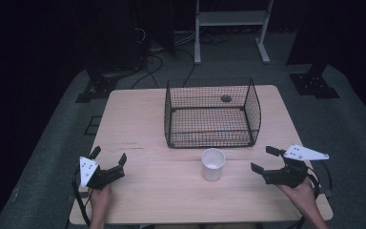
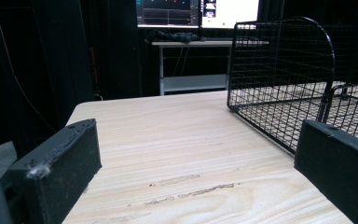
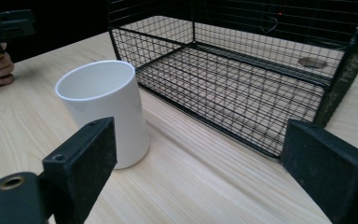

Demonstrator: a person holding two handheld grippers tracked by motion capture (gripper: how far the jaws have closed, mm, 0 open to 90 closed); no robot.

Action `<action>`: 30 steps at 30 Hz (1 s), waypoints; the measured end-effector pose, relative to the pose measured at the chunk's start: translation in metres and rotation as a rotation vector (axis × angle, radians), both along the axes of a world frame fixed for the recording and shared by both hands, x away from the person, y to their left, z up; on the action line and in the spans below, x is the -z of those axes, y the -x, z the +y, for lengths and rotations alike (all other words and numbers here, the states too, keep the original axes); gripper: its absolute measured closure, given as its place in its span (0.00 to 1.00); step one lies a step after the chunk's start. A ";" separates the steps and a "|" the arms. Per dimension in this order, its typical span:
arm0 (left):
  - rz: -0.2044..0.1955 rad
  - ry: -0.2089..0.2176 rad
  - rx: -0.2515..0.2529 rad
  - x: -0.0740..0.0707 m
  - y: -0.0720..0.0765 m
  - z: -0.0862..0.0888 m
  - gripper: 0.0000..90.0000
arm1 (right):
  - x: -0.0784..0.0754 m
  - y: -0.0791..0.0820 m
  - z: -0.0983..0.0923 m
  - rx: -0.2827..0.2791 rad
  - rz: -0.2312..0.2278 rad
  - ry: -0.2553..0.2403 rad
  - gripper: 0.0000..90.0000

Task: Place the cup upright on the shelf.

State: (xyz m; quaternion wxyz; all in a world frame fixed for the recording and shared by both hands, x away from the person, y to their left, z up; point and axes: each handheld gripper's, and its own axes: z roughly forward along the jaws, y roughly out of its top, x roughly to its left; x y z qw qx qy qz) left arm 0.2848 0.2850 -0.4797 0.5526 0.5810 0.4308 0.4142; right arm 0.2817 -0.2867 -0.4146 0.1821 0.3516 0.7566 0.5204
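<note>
A white cup (image 1: 213,164) is seen standing upright on the wooden table (image 1: 138,124), just in front of the black wire basket (image 1: 212,113) and apart from it. The cup is not touched by either tool. The right gripper (image 1: 265,159) is held near the cup, to its right in the high view, with its jaws spread apart and nothing between them; in the right gripper view the cup (image 3: 103,110) is seen beyond the left jaw, clear of it. The left gripper (image 1: 108,156) is held well apart from the cup, over the table's near left part, and its jaws are likewise spread wide with only bare wood between them. In the left gripper view the basket (image 2: 284,79) is seen ahead to the right. The basket's floor is seen through the mesh.
</note>
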 end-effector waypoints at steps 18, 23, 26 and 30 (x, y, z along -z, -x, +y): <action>0.000 0.000 0.001 0.000 0.000 0.000 0.00 | -0.003 -0.001 0.032 -0.102 0.009 0.025 0.09; -0.001 0.002 0.001 0.000 0.000 0.000 0.00 | -0.003 -0.002 0.046 -0.140 0.015 0.045 0.06; -0.001 0.002 0.001 0.000 0.000 0.000 0.00 | -0.003 -0.003 0.052 -0.155 0.018 0.052 0.04; -0.001 0.004 0.001 0.000 0.000 0.000 0.00 | -0.002 -0.006 0.061 -0.181 0.029 0.055 0.03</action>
